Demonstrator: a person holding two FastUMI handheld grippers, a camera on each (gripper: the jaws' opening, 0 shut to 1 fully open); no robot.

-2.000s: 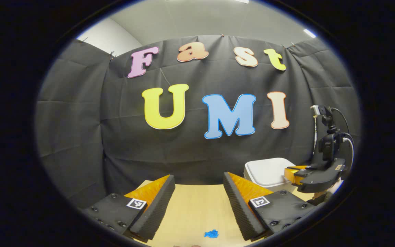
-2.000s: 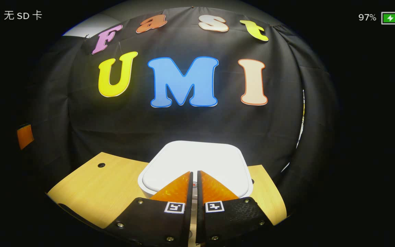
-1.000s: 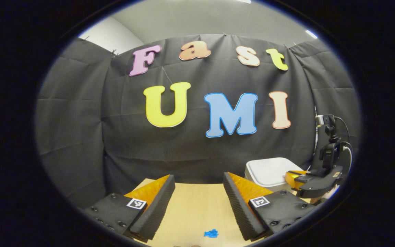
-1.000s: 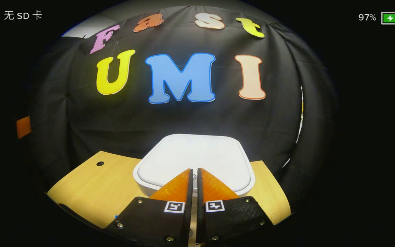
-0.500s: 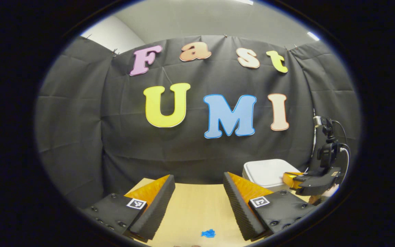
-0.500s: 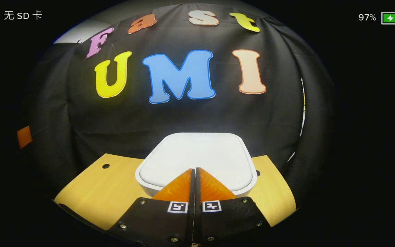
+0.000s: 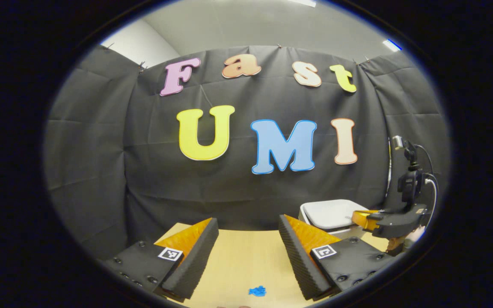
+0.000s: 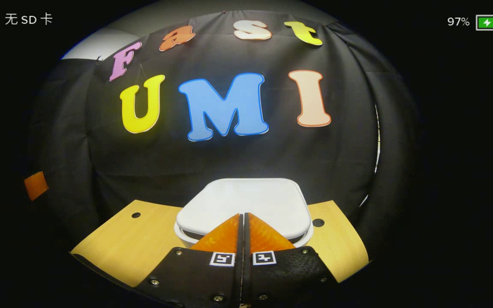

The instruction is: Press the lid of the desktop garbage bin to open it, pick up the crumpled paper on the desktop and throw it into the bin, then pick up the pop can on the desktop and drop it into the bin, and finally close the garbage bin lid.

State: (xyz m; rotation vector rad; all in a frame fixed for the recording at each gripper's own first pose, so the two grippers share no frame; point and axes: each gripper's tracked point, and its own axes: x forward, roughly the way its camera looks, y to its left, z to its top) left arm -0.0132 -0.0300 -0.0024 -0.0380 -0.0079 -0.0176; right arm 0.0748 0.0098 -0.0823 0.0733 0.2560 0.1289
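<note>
— Right tongs (image 8: 243,215): tips pressed together, nothing between them, lying over the front edge of the white rounded-square plastic lid (image 8: 246,201) of the desktop garbage bin (image 7: 331,214). Whether they touch it, I cannot tell.

— And the lid?

— It looks slightly lifted at the front, a dark gap under its rim. The bin stands at the far right corner of the pale wooden worktop (image 8: 131,244), straight ahead of those tongs.

— Left tongs (image 7: 248,231)?

— Spread wide, empty, well to the bin's left. Right hand is nearer.
</note>
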